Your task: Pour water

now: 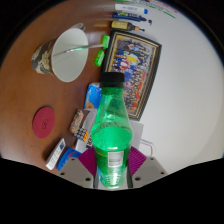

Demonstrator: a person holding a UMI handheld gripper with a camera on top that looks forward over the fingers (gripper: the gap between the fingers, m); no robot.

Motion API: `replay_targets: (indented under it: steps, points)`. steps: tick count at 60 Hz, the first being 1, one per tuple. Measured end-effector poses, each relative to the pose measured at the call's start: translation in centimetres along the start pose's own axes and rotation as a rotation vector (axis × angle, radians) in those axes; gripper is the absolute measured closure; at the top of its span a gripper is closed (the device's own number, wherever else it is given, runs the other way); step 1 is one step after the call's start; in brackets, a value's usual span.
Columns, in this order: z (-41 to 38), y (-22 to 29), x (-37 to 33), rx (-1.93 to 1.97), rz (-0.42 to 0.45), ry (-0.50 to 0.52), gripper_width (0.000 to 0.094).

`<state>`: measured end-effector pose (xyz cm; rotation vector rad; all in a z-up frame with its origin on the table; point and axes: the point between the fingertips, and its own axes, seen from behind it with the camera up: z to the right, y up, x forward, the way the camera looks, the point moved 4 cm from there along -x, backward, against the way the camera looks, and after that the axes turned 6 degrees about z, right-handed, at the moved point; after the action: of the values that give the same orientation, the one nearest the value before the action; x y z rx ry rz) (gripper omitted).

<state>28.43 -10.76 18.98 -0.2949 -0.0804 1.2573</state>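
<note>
We see our claw (111,168) closed on the green bottle (110,130), both pads pressing its sides, holding it upright above the counter (40,90), just beside the framed picture (134,65).

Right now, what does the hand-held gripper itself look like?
The hand-held gripper shows two light grey fingers with angular, bracket-like outer edges. Each carries a magenta pad on its inner face. No cables, markings or sleeve are visible.
</note>
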Motion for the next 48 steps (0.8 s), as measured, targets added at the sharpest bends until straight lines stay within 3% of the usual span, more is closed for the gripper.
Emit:
replay_targets:
  steps: [13, 28, 39, 48]
  points:
    - [0.2, 2.8, 1.1, -0.27, 0.003, -0.007, 0.0557]
    - [0.3, 3.8, 1.0, -0.278, 0.036, 0.018, 0.0557]
    - [0.7, 2.5, 0.0, 0.047, 0.063, 0.078, 0.0557]
    - [2.3, 1.8, -0.7, 0.526, 0.089, 0.139, 0.0556]
